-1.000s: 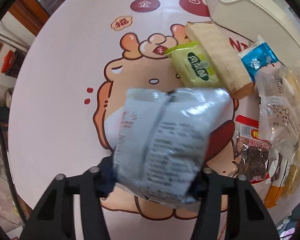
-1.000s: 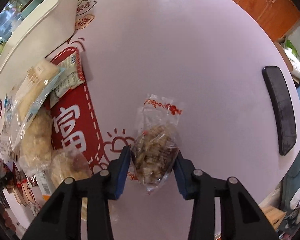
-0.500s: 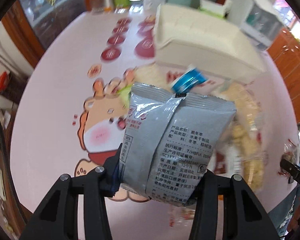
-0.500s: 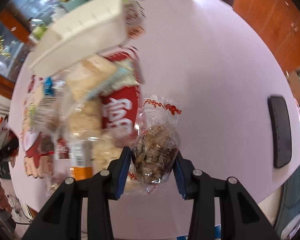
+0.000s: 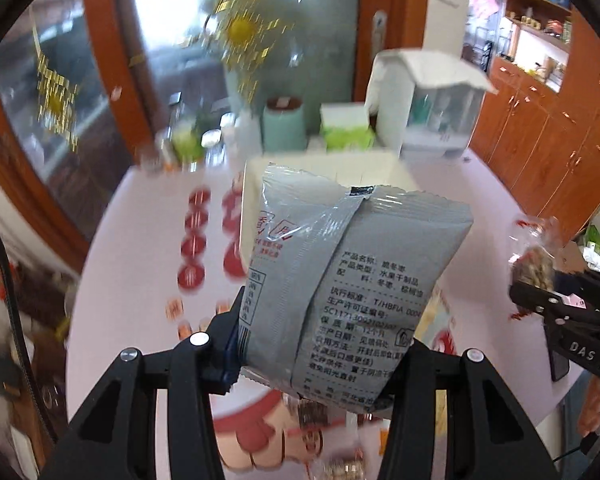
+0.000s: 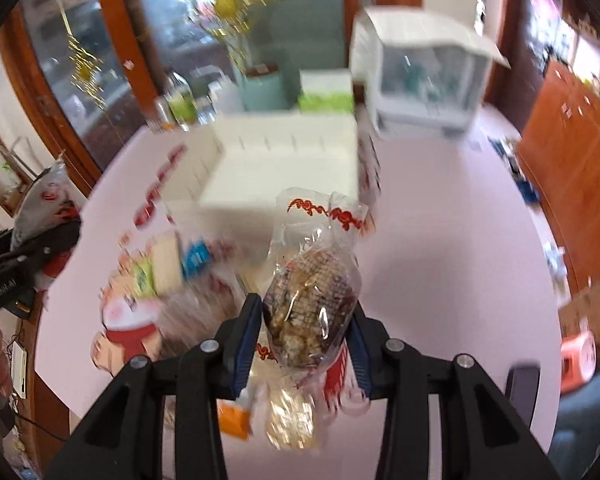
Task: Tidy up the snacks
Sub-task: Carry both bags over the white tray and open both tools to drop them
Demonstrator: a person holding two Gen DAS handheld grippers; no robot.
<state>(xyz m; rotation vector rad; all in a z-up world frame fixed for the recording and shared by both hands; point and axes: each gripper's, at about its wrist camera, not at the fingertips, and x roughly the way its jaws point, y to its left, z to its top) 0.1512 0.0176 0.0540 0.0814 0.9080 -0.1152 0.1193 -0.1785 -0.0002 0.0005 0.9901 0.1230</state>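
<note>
My left gripper (image 5: 316,356) is shut on a silver-grey snack packet (image 5: 348,284) with printed text, held high above the pink table (image 5: 148,216). My right gripper (image 6: 304,340) is shut on a clear wrapper of brown nut snack (image 6: 310,308), also lifted off the table. A white compartment box (image 6: 288,164) stands on the table beyond both; in the left wrist view the box (image 5: 256,200) is mostly hidden behind the packet. The right gripper (image 5: 540,300) shows at the right edge of the left wrist view. The left gripper (image 6: 24,256) shows at the left edge of the right wrist view.
Several loose snack packs (image 6: 176,260) lie blurred on the table below the box. A white cabinet with a clear front (image 6: 428,88), a green tissue box (image 6: 328,92) and a teal canister (image 6: 264,88) stand at the back. A dark flat object (image 6: 520,376) lies near the right edge.
Both grippers have risen well above the table and tilted up, each keeping its snack. The white box and the room behind have come into view.
</note>
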